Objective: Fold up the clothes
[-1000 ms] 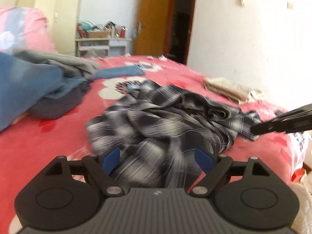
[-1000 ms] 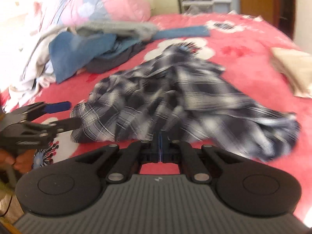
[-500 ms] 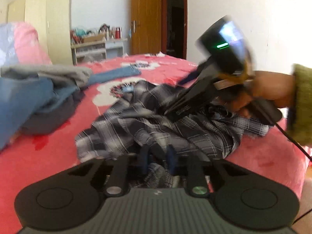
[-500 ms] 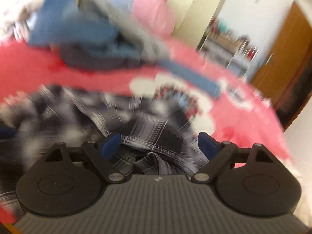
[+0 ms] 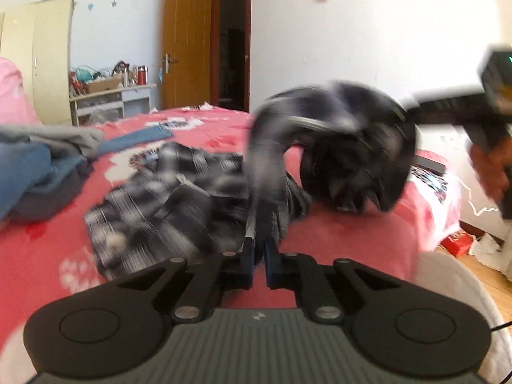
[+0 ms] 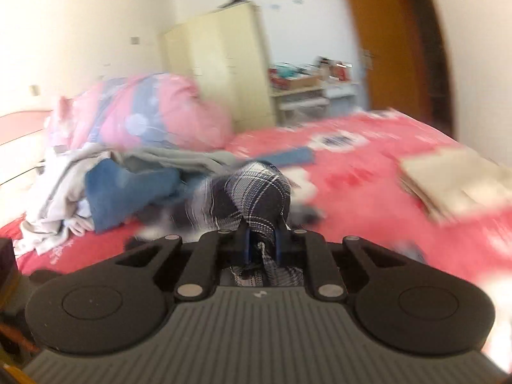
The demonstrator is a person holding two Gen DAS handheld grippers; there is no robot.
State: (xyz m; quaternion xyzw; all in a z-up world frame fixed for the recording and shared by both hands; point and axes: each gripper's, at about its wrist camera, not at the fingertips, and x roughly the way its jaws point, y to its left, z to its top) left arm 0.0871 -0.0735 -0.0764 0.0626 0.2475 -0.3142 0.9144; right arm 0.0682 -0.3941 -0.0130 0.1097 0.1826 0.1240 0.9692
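Plaid shirt (image 5: pixel 179 198) pinched by L tongs (image 5: pixel 260 249) & R tongs (image 6: pixel 261 243).

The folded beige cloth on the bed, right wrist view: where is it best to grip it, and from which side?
Probably the near edge of the folded beige cloth, approached low from the front. It lies flat on the red bedspread, its stacked layers showing along that edge. The right gripper is shut on the plaid shirt.
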